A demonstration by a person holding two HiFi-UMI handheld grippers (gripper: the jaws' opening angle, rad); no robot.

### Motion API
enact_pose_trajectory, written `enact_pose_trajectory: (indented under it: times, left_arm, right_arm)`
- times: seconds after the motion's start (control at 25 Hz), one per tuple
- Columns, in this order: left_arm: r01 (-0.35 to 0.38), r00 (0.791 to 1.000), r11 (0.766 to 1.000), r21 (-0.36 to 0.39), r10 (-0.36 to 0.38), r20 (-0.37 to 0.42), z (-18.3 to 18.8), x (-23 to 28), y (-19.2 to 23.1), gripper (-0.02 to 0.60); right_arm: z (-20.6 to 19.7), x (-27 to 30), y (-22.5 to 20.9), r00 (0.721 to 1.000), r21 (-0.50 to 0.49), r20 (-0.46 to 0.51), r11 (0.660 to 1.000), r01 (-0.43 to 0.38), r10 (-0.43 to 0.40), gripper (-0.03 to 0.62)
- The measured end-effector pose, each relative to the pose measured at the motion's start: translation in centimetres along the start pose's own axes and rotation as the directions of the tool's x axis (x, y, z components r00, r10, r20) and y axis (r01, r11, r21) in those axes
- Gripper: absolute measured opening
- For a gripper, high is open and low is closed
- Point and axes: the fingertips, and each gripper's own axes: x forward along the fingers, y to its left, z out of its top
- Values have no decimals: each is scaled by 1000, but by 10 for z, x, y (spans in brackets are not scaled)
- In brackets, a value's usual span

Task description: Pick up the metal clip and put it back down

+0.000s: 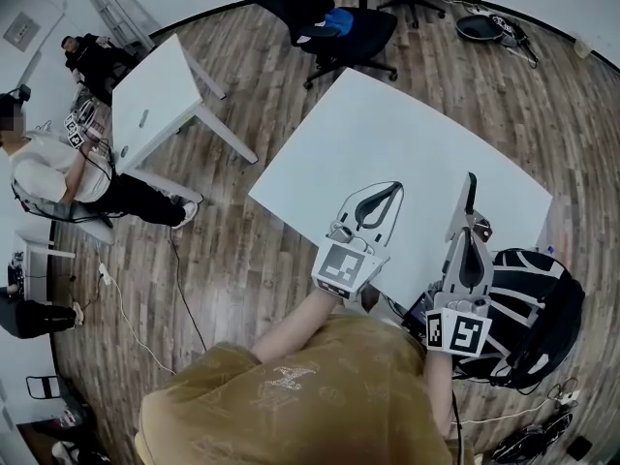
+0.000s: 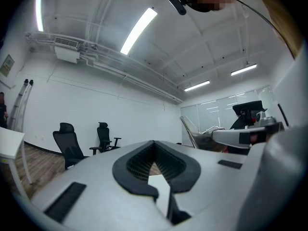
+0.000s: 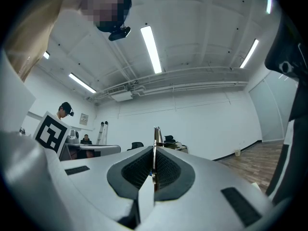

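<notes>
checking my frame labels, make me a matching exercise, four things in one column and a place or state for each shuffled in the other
1 left gripper
2 right gripper
3 black office chair with blue seat item
4 black white-striped bag

A jaws shut on the thin metal clip
B off the white table, close beside the right gripper
C jaws together, nothing between
D on the wood floor beyond the table

Pairs: 1-C, 2-A, 3-D, 4-B
</notes>
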Motion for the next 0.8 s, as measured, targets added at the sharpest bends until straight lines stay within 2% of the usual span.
enact_pose_trajectory:
  times: [0.48, 0.8]
  left_arm:
    - [-1, 1000, 1000, -21, 0, -15, -10, 3, 2, 6]
    - [-19, 998, 1000, -21, 17, -58, -32, 6, 6, 6]
  right_arm:
    - [-5, 3, -1, 1000, -1, -16, 1000, -2, 2, 8]
    - [-29, 7, -4, 998, 47, -67, 999, 2, 1, 8]
